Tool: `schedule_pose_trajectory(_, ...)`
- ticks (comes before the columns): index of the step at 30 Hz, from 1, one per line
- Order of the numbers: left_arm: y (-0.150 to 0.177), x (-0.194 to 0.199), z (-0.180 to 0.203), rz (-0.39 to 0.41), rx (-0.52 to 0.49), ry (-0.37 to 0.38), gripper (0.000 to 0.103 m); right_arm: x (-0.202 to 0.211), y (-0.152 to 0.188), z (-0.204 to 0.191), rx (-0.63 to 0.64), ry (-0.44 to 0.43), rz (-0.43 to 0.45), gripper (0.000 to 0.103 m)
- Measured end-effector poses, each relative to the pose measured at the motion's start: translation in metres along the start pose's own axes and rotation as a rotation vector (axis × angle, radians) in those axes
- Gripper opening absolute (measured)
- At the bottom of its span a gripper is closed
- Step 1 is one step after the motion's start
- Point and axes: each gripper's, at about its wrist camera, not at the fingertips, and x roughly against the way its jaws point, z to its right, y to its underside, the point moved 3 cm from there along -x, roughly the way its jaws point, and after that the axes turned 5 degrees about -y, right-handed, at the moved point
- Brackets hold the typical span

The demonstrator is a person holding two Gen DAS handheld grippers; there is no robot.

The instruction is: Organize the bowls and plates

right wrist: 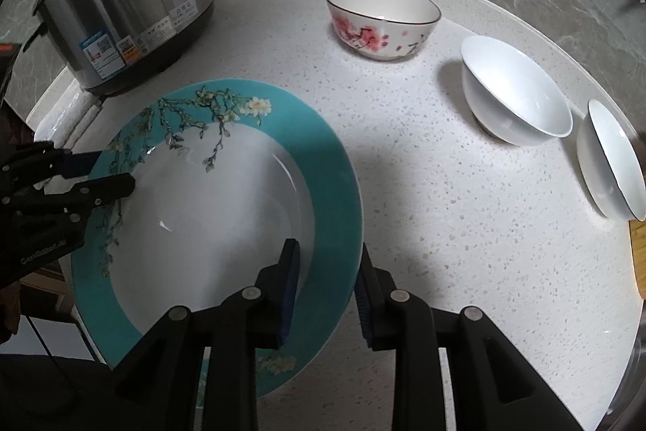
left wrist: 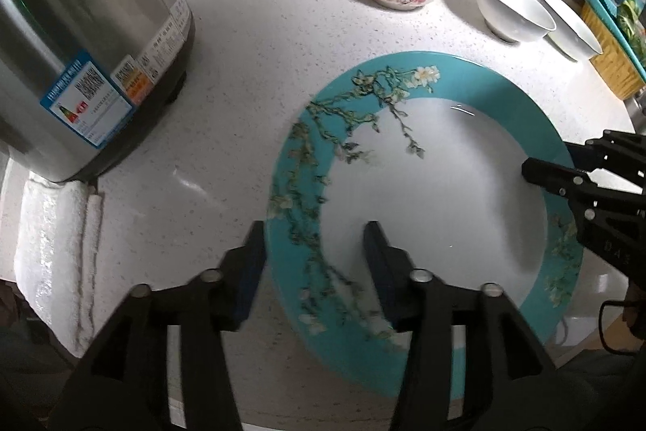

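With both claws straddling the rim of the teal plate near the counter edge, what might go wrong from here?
1. The teal-rimmed floral plate appears to overhang the speckled white counter edge; with both claws' jaws standing apart around its rim, it may tip off.
2. The left claw and right claw sit on opposite rims, so an uneven lift could tilt it.
3. Sliding it forward may hit the pink-flowered bowl.

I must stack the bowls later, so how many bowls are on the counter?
3: a flowered bowl at the back, a white bowl to its right, another white bowl at the right edge. None seems hidden.
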Motion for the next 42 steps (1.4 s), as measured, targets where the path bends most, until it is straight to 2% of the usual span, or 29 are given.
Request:
schedule_pose_trajectory(5,-0.002,-0.003,0.0,0.003,0.0,0.002,0.049,0.0,0.002,0.0,-0.008,-0.008,0.006,0.028)
schedule_pose_trajectory(8,-0.005,0.0,-0.002,0.011,0.001,0.006,0.055,0.0,0.002,-0.001,-0.009,-0.003,0.01,0.031)
schedule_pose_trajectory(10,-0.008,0.009,-0.004,0.037,0.005,0.008,0.063,0.003,0.002,0.0,-0.016,-0.002,0.022,0.05)
schedule_pose_trajectory(12,-0.012,0.023,-0.01,0.066,0.017,0.018,0.071,0.013,0.0,0.0,-0.019,-0.01,0.064,0.077)
schedule_pose_trajectory(14,-0.02,0.036,-0.013,0.106,0.033,0.037,0.077,0.022,-0.001,0.001,-0.016,-0.016,0.099,0.087)
schedule_pose_trajectory(17,-0.039,0.049,-0.005,0.129,0.014,0.119,0.081,0.037,0.0,0.014,-0.057,-0.04,0.137,0.088)
schedule_pose_trajectory(20,-0.057,0.058,0.016,0.119,-0.018,0.224,0.081,0.049,0.009,0.046,-0.194,-0.064,0.152,0.09)
schedule_pose_trajectory(22,-0.069,0.064,0.04,0.098,-0.06,0.294,0.09,0.057,0.02,0.066,-0.282,-0.078,0.149,0.09)
schedule_pose_trajectory(25,-0.087,0.065,0.078,0.018,-0.119,0.375,0.09,0.077,0.04,0.109,-0.428,-0.068,0.152,0.09)
schedule_pose_trajectory(28,-0.111,0.063,0.111,-0.038,-0.174,0.394,0.09,0.101,0.068,0.159,-0.573,0.003,0.166,0.09)
schedule_pose_trajectory(32,-0.156,0.085,0.147,0.001,-0.248,0.424,0.09,0.128,0.101,0.22,-0.778,0.045,0.204,0.09)
schedule_pose_trajectory(34,-0.185,0.096,0.165,0.041,-0.303,0.395,0.09,0.142,0.112,0.248,-0.847,0.068,0.237,0.09)
schedule_pose_trajectory(36,-0.213,0.104,0.183,0.075,-0.352,0.381,0.09,0.151,0.116,0.269,-0.889,0.084,0.266,0.09)
schedule_pose_trajectory(39,-0.26,0.106,0.221,0.096,-0.435,0.32,0.09,0.157,0.116,0.291,-0.936,0.081,0.306,0.09)
schedule_pose_trajectory(42,-0.292,0.094,0.254,0.116,-0.522,0.293,0.09,0.156,0.104,0.309,-0.961,0.083,0.346,0.09)
